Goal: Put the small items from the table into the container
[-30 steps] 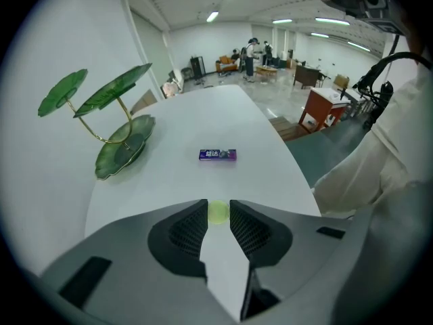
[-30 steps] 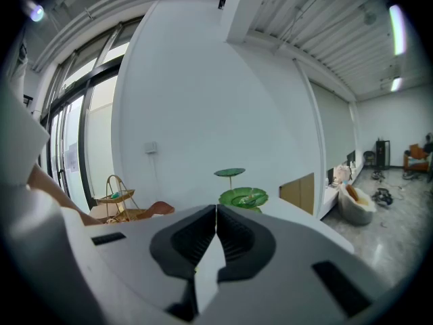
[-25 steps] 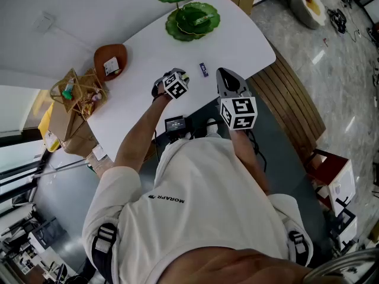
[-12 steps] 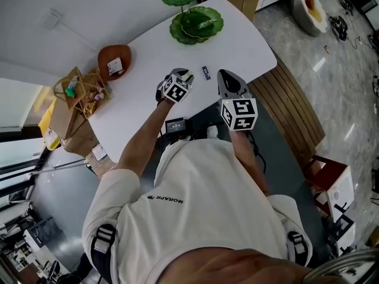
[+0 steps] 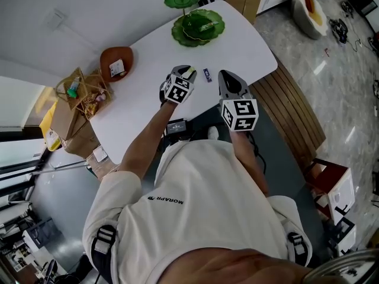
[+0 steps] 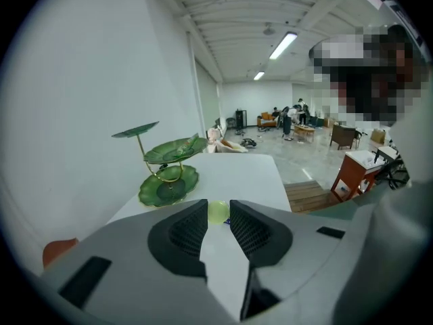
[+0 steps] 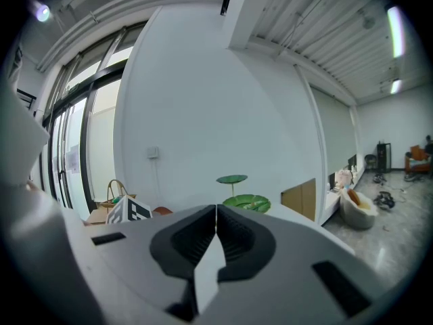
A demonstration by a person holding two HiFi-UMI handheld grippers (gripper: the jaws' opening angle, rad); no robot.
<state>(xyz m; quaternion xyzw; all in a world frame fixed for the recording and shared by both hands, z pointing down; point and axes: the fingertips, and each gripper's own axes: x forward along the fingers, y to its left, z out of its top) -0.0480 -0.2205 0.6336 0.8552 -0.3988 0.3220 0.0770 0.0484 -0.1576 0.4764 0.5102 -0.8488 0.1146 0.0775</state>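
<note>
**A:** Ball (image 6: 217, 212) first: where is it?

**B:** It's a small pale-green one, and you have it pinched between the pad tips of your left gripper (image 5: 187, 71), held over the white table (image 5: 237, 46).

**A:** And the other tool?

**B:** Your right gripper (image 7: 216, 212) is clenched on nothing, its jaws pressed flat together. It hangs just beside the left one, over the table's near edge.

**A:** What lies close by?

**B:** A small dark blue item (image 5: 206, 74) lies on the table between your two gripper tips, apart from both.

**A:** Farther out?

**B:** Ahead of you, at the far end, stands a green leaf-shaped tiered stand (image 5: 198, 25). Off to your left sits a brown bowl (image 5: 115, 64) with a white packet in it. Past that, by the table's left end, is a wicker basket (image 5: 80, 93) with small oddments inside, too small to name.
</note>
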